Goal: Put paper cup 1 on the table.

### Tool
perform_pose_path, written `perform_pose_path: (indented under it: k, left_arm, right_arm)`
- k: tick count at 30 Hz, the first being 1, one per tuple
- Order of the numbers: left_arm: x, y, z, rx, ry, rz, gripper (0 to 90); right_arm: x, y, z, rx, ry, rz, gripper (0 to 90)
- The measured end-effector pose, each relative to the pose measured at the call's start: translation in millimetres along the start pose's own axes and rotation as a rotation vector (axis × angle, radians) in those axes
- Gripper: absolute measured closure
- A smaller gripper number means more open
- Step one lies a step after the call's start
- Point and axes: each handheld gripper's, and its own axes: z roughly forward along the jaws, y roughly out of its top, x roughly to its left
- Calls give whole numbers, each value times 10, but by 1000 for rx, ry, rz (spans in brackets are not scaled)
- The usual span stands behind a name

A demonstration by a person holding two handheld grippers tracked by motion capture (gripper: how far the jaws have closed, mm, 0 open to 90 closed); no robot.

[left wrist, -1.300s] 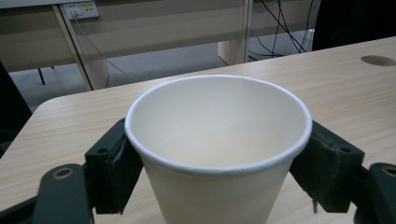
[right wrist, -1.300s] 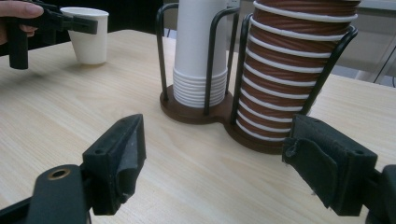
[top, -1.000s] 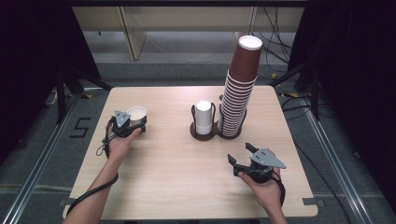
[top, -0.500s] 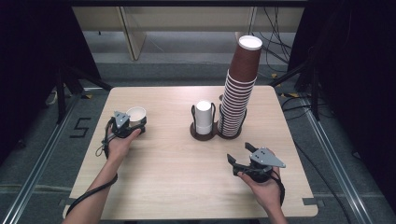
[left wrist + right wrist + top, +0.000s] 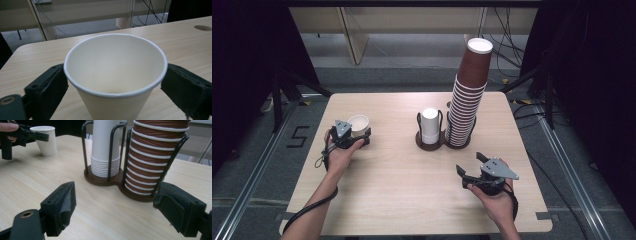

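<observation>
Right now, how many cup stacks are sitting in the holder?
2. A short white stack in the holder's left bay and a tall brown stack in its right bay. One loose white cup stands apart, between the left gripper's jaws.

A light wooden table (image 5: 407, 200) stands on grey floor (image 5: 257, 165) marked with a number 5 (image 5: 297, 137), with black cables (image 5: 507, 35) lying beyond its far edge.

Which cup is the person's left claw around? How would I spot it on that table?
Start at the wooden table and find the cup holder in its middle, with a tall brown stack and a short white stack. Look toward the table's left edge: a single white cup stands upright, mouth up, between the left claw's jaws. It alone stands outside the holder.
</observation>
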Motion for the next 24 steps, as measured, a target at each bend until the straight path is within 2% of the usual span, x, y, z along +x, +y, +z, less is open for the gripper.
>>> perform_pose_path:
  k: [3,4,9,10,12,14,16,18,19,20,21,23,24]
  left_arm:
    - [-1,6,-20,-11,3,-3,0]
    - [0,9,-29,-12,5,-3,0]
    - [1,31,-73,-27,0,-9,0]
    - [-2,40,-87,-31,2,-14,0]
    - [-4,61,-119,-37,1,-16,0]
    - [-9,84,-161,-48,0,-13,0]
    - [-10,97,-195,-56,-9,-18,0]
    - [-10,108,-241,-60,-15,-36,0]
    - [-13,111,-262,-66,-23,-41,0]
    - [-19,113,-280,-75,-27,-43,0]
    - [-27,117,-302,-79,-27,-45,0]
    - [-42,124,-337,-93,-34,-49,0]
    - [-50,132,-360,-92,-35,-49,0]
  right_arm:
    - [-2,-4,0,7,2,5,164]
    - [16,-6,-6,16,3,29,162]
    - [-6,2,2,14,15,21,159]
    - [-10,5,1,5,2,9,159]
    - [-10,11,-2,10,9,26,160]
    - [-23,25,-6,14,7,15,160]
    - [-22,37,-17,13,-9,28,159]
    - [-50,55,-10,-5,-22,-2,160]
    - [-52,65,-24,15,-21,5,160]
    - [-44,71,-19,5,-30,23,160]
    - [-73,84,-16,-2,-26,-4,160]
    - [-75,101,-24,2,-30,7,160]
    - [-92,103,-6,-21,-32,-6,160]
